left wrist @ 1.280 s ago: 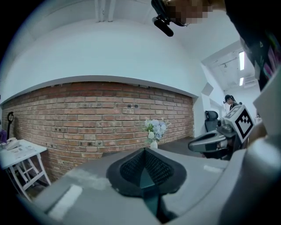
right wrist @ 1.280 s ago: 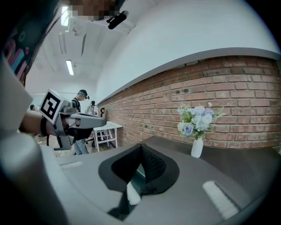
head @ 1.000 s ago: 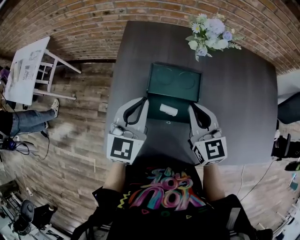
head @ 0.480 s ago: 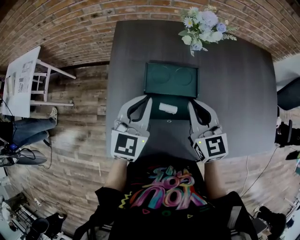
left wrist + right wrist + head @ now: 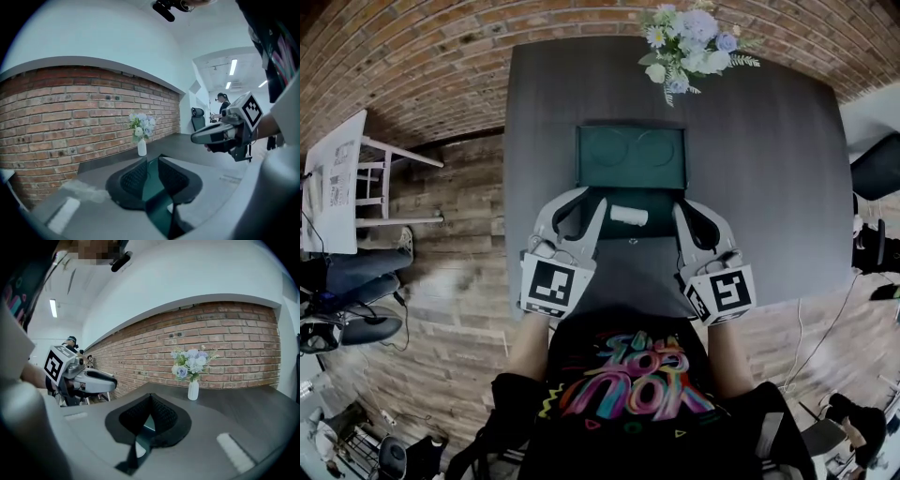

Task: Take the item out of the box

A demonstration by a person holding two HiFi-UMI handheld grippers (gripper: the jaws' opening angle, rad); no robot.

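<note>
Left tool (image 5: 151, 164), jaws just opening with nothing pinched between them, and right tool (image 5: 149, 401), clenched empty, flank the open green box (image 5: 630, 157) on the dark surface (image 5: 769, 187) — the white item (image 5: 629, 215) lies inside. Next, seemingly: reach in and grasp it.

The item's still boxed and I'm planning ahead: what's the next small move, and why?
Probably ease the left gripper inward over the white item in the open green box: its jaws have just been opening, nothing is held between them, and the item lies untouched.
</note>
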